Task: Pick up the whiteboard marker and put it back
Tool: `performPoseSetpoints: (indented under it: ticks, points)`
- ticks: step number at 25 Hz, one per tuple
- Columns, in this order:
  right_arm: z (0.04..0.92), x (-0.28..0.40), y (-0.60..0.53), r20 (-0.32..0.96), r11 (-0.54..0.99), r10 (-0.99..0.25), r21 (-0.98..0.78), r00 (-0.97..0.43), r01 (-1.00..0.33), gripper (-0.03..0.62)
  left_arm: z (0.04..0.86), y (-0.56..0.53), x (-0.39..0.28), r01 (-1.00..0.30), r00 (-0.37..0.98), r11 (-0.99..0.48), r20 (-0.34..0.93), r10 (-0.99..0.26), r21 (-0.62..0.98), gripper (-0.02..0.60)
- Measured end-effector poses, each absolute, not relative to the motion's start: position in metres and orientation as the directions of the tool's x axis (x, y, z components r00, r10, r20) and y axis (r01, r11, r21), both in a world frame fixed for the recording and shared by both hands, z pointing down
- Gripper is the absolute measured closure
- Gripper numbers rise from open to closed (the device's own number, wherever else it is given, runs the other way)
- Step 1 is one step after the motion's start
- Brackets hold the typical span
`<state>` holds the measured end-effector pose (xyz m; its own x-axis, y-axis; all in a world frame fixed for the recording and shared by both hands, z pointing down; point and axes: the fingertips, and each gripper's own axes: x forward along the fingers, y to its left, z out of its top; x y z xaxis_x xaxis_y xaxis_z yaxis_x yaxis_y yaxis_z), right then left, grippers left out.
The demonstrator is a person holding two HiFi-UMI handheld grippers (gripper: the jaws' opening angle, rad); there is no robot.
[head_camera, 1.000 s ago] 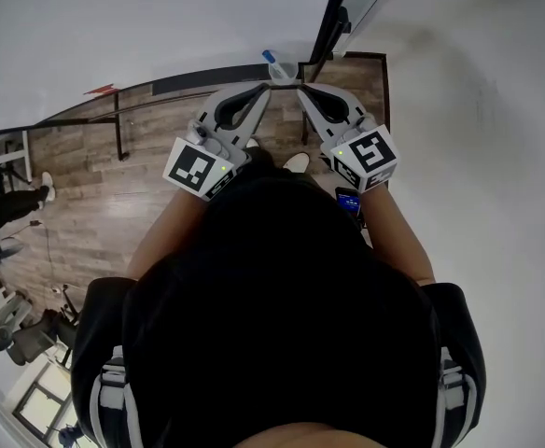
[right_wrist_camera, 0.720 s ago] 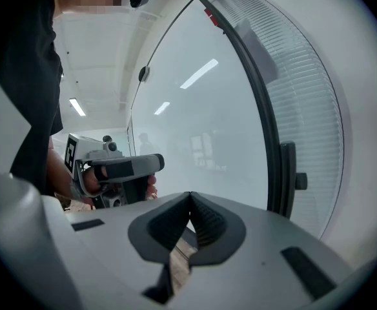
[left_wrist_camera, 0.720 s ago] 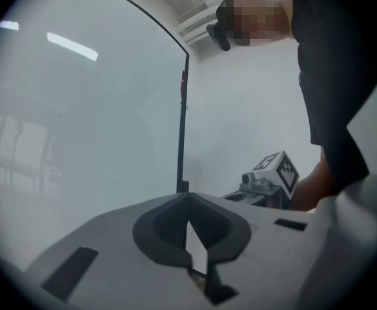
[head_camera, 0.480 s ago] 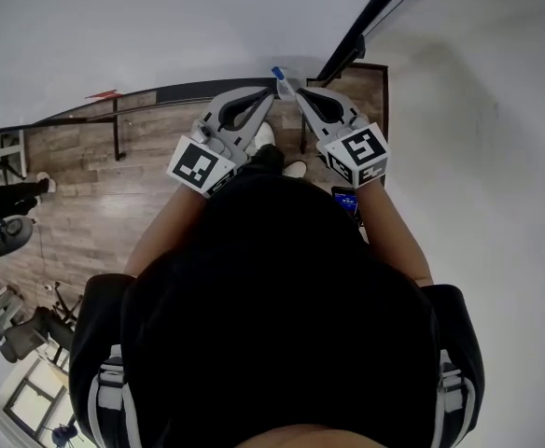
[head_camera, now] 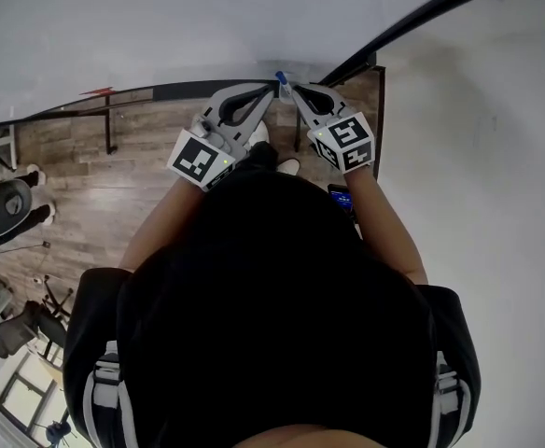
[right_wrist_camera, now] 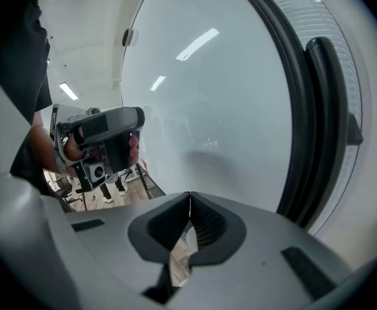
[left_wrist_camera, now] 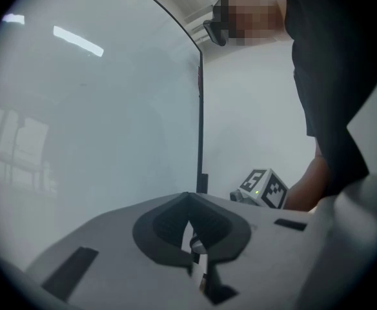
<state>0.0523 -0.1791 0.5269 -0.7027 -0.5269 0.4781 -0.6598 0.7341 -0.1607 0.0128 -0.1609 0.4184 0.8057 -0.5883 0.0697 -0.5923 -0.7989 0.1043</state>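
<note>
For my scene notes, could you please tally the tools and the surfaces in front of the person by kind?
grippers: 2 (left gripper, right gripper)
marker: 1
whiteboard: 1
total: 4

Bright, even indoor light, strip-light reflections (right_wrist_camera: 198,44) glaring on the whiteboard (right_wrist_camera: 227,141), heavy fisheye bend, dark vignetted corners, left gripper (left_wrist_camera: 188,199) softly blurred, person's torso (head_camera: 272,306) underexposed.
</note>
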Motion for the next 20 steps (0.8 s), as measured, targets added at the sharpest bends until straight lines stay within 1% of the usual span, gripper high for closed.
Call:
performPoseSetpoints:
  ticks: [3,7,11,16,20]
  points:
    - [0.537,0.050,-0.184,0.509,0.733,-0.516,-0.153,-0.689,-0.663,0.591,0.417,-0.164,0.010,-0.597,0.802,-0.796,0.069,-0.593,0.105,0.578]
    - [0.553,0.047,-0.190,0.553,0.731,-0.498,-0.145,-0.667,-0.666,0.564,0.422,-0.164,0.007,-0.586,0.810,-0.803,0.061,-0.583,0.105,0.578]
    - [0.561,0.045,-0.193,0.581,0.727,-0.488,-0.143,-0.651,-0.672,0.556,0.426,-0.165,0.004,-0.588,0.809,-0.802,0.083,-0.582,0.110,0.578]
    - [0.581,0.043,-0.198,0.634,0.716,-0.467,-0.138,-0.616,-0.685,0.533,0.426,-0.167,0.002,-0.587,0.810,-0.801,0.075,-0.582,0.118,0.578]
    - [0.587,0.037,-0.200,0.650,0.723,-0.455,-0.129,-0.608,-0.679,0.518,0.426,-0.166,0.000,-0.584,0.811,-0.802,0.062,-0.581,0.122,0.578]
